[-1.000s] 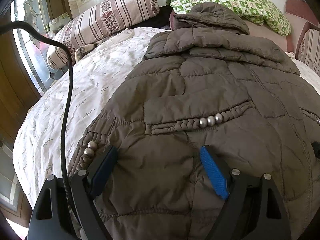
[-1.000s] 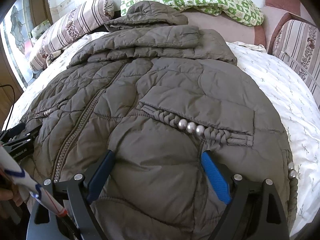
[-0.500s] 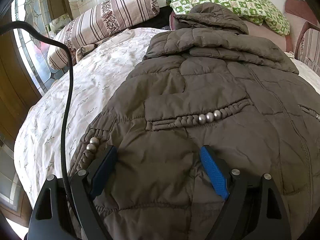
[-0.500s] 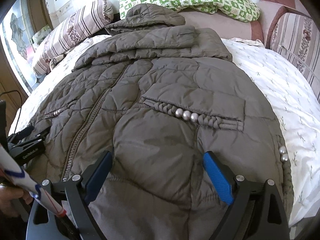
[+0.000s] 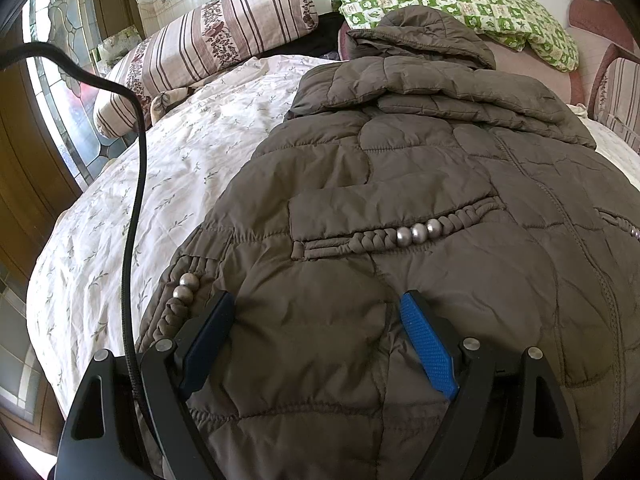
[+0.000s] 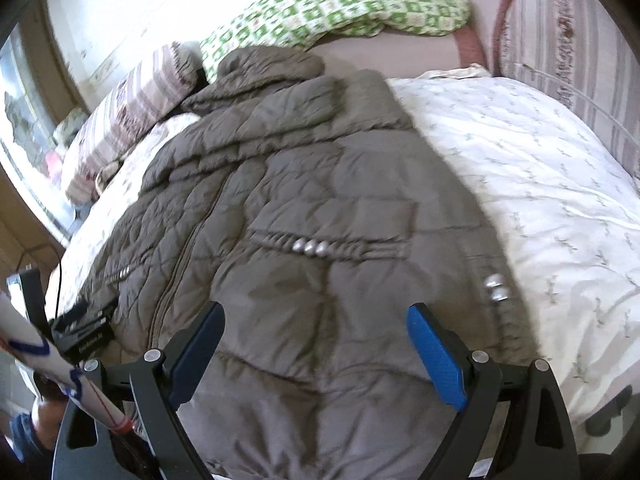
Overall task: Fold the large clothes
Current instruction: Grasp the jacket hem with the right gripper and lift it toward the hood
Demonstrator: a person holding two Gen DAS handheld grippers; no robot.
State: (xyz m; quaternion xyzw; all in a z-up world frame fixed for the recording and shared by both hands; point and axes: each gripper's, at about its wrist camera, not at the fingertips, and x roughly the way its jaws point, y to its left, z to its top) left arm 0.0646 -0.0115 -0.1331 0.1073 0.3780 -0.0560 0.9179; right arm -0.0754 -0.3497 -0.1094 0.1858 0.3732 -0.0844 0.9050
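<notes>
2 grippers hover with jaws wide over the hem of the quilted coat (image 5: 400, 184), holding nothing: the left gripper (image 5: 320, 312) sits as before, while the right gripper (image 6: 316, 320) has swung right and its view is now blurred. At lower left of the right view the other tool shows. A black cable (image 5: 136, 200) crosses the left view. Beyond, the coat spreads on the floral bedsheet (image 5: 160, 184), hood toward the striped pillow (image 5: 224, 36) and green pillow (image 5: 460, 4)

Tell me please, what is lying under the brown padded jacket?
The brown padded jacket lies spread on a white sheet with small leaf print, seen on both sides of it. Whether anything else sits beneath the jacket cannot be seen, as the padding covers it.
</notes>
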